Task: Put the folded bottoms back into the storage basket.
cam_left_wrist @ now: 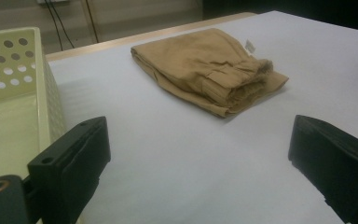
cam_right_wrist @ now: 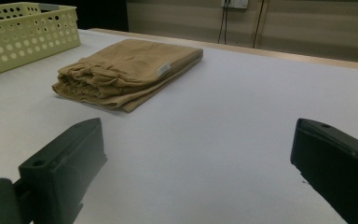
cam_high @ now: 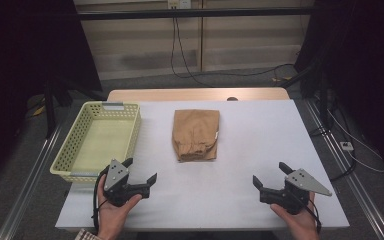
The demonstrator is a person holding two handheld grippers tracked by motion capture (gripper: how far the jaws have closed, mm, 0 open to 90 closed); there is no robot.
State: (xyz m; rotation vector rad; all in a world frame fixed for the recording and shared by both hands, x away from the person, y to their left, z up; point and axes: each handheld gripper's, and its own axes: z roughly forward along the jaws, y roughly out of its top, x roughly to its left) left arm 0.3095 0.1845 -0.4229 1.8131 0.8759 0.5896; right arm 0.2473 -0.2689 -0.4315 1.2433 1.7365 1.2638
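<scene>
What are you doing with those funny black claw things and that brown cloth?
A person holds a left gripper and a right gripper, one in each hand, low over the near edge of the white table. Both have their fingers spread open and hold nothing. A folded brown garment lies untouched in the middle of the table, ahead of both grippers. A pale yellow basket with nothing in it sits to its left. Nothing has been picked up yet.

Folded garment mid-desk, basket to its left, a gripper at each near corner.

The folded garment (cam_high: 196,135) lies on the desk (cam_high: 260,130) at its middle, nearer the far edge. The basket (cam_high: 99,141) sits along the left edge, well apart from it. The left gripper (cam_high: 141,171) is just beside the basket's near end; the right gripper (cam_high: 270,175) is near the near-right corner.
</scene>
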